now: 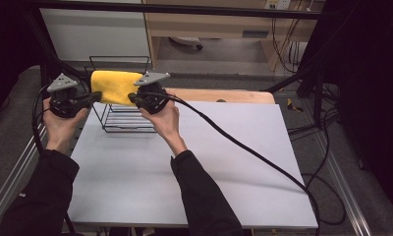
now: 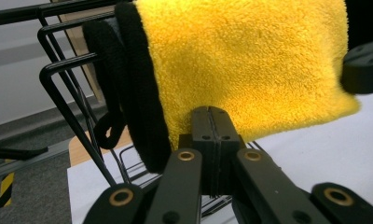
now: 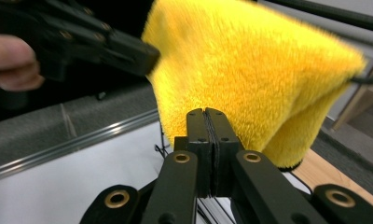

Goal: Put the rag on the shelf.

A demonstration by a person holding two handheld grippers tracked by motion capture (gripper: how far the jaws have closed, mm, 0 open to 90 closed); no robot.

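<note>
A yellow towel (image 1: 115,86) with a black hem hangs over the top of a black wire rack (image 1: 123,118) at the table's far left. My left gripper (image 1: 99,94) points right, its tips against the towel's lower left corner. My right gripper (image 1: 132,97) points left, at the towel's lower right part. In the left gripper view the jaws of the left gripper (image 2: 211,110) are pressed together in front of the towel (image 2: 250,56). The right gripper (image 3: 206,112) looks the same before the towel (image 3: 250,79). No cloth shows between either pair.
The white table top (image 1: 194,167) stretches to the right and front of the rack. A wooden board (image 1: 234,95) lies along the far edge. The right gripper's black cable (image 1: 243,147) trails across the table to the right. A dark frame bar (image 1: 184,9) runs overhead.
</note>
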